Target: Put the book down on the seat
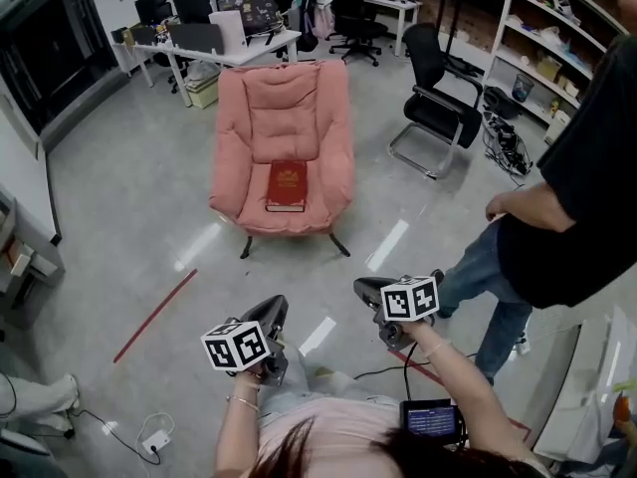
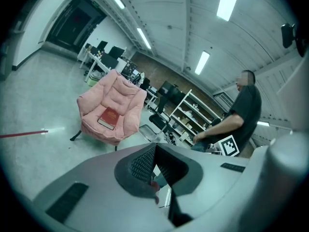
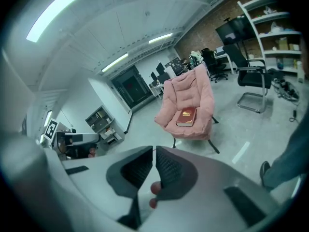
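Both jaws sets together and empty, left gripper (image 1: pixel 276 307) and right gripper (image 1: pixel 364 288) well away from pink chair (image 1: pixel 333 157), red book (image 1: pixel 287 185) flat on its seat; looks done, just avoid bumping it.

The book (image 1: pixel 287 186) on the armchair seat (image 1: pixel 324 185), desk (image 1: pixel 234 53) behind it, office chair (image 1: pixel 438 108) to its right
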Demonstrator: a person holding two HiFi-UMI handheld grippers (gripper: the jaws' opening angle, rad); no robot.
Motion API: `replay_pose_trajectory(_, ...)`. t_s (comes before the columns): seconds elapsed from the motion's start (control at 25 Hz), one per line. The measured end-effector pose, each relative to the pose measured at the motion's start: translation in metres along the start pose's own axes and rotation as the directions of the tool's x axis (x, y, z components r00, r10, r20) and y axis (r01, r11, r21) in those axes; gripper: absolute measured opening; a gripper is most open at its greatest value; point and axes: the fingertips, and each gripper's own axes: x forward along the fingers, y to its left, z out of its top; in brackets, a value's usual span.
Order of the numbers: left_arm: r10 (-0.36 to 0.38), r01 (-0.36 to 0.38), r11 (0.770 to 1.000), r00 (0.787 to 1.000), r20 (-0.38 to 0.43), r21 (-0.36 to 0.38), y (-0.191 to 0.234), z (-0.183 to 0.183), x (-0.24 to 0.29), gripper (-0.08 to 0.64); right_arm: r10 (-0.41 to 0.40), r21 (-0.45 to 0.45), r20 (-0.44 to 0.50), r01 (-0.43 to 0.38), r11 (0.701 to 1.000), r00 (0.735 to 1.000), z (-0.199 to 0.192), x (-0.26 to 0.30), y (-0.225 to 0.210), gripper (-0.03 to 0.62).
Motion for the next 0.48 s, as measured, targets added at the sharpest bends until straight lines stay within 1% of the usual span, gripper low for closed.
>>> replay_pose_trajectory(0.16,0.006,-0.006,1.0,1.0,0.018,0.005,-0.003,0.002,-0.009,-0.002,0.022,-0.013,0.005,-0.022,1.0,1.0,-0.001,-0.002,0.006,0.023)
replay_pose_trajectory(0.32,-0.001,0.0,1.0,0.999,0.046,0.007,-0.01,0.005,-0.024,-0.002,0.061,-0.047,0.012,-0.06,0.997,0.998,0.003,-0.004,0.024,0.021)
replay_pose_trajectory(0.48,-0.006,0.005,1.0,0.999,0.049,0.022,-0.015,0.003,-0.034,-0.002,0.087,-0.069,0.03,-0.085,0.994,0.996,0.005,-0.012,0.042,0.021)
